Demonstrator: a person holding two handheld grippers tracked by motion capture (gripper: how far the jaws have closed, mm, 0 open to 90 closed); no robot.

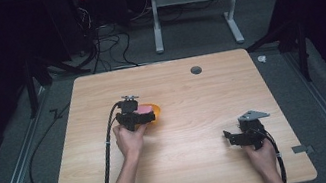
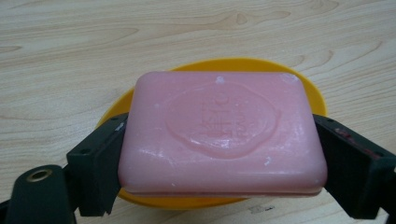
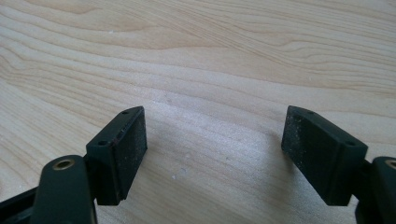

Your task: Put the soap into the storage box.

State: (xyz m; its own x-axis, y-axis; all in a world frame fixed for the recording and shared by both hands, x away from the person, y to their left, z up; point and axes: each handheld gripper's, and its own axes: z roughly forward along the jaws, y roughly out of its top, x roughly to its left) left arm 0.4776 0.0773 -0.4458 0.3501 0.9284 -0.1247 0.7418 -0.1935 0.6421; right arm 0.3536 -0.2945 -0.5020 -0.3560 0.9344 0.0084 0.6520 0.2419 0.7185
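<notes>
A pink bar of soap (image 2: 223, 133) sits between the jaws of my left gripper (image 2: 219, 161), which is shut on its two short sides. Under it lies a yellow-orange dish (image 2: 317, 98), whose rim shows around the soap. Whether the soap rests on the dish or hangs just above it I cannot tell. From above, the left gripper (image 1: 147, 116) holds the soap (image 1: 145, 109) over the dish (image 1: 155, 109) left of the table's middle. My right gripper (image 3: 215, 149) stands open over bare wood, at the front right of the table (image 1: 230, 136).
The wooden table (image 1: 180, 83) has a small dark round hole (image 1: 196, 70) near its far edge. A black cable (image 1: 107, 147) trails from the left gripper to the front edge. Beyond the table stand a white desk frame (image 1: 195, 9) and loose cables on the floor.
</notes>
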